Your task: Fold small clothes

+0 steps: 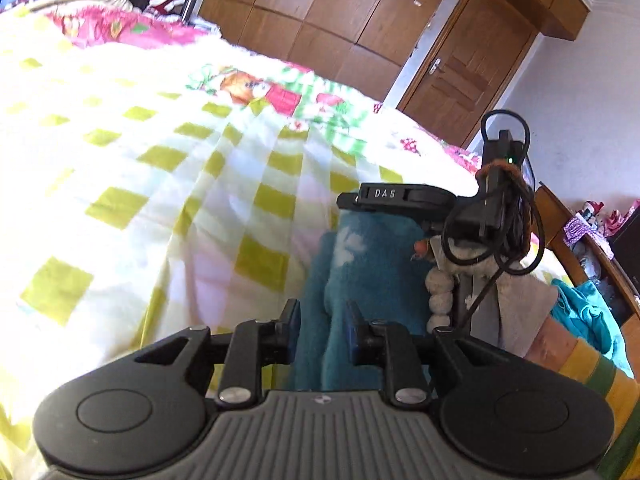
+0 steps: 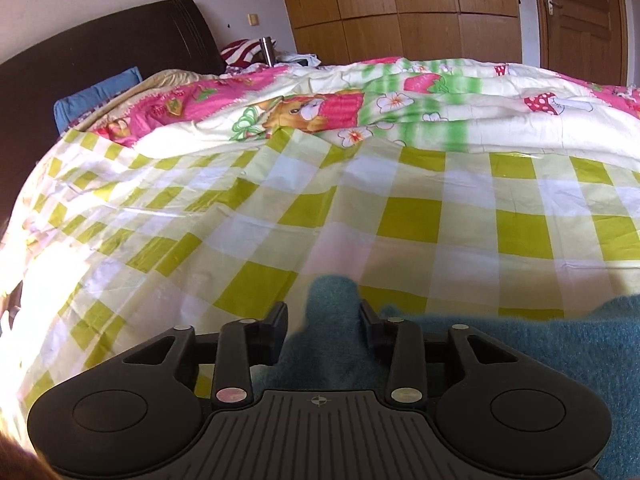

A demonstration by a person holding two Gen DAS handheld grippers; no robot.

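A small fuzzy teal garment (image 1: 368, 264) lies on a yellow-green checked bedsheet (image 1: 132, 168). In the left wrist view my left gripper (image 1: 322, 332) has its blue-padded fingers on either side of a fold of the teal cloth, with a gap showing between pads and cloth. The right gripper's black body (image 1: 404, 196) sits over the far edge of the garment. In the right wrist view my right gripper (image 2: 323, 326) stands apart around a raised bunch of the teal garment (image 2: 332, 320), which spreads to the lower right. Neither grip is clearly closed on the cloth.
A floral pink and green quilt (image 2: 400, 96) lies beyond the checked sheet. A dark headboard (image 2: 100, 60) and blue pillow (image 2: 96, 96) are at the left. Wooden wardrobes and a door (image 1: 464, 64) stand behind the bed. Piled clothes (image 1: 584, 312) lie at the right.
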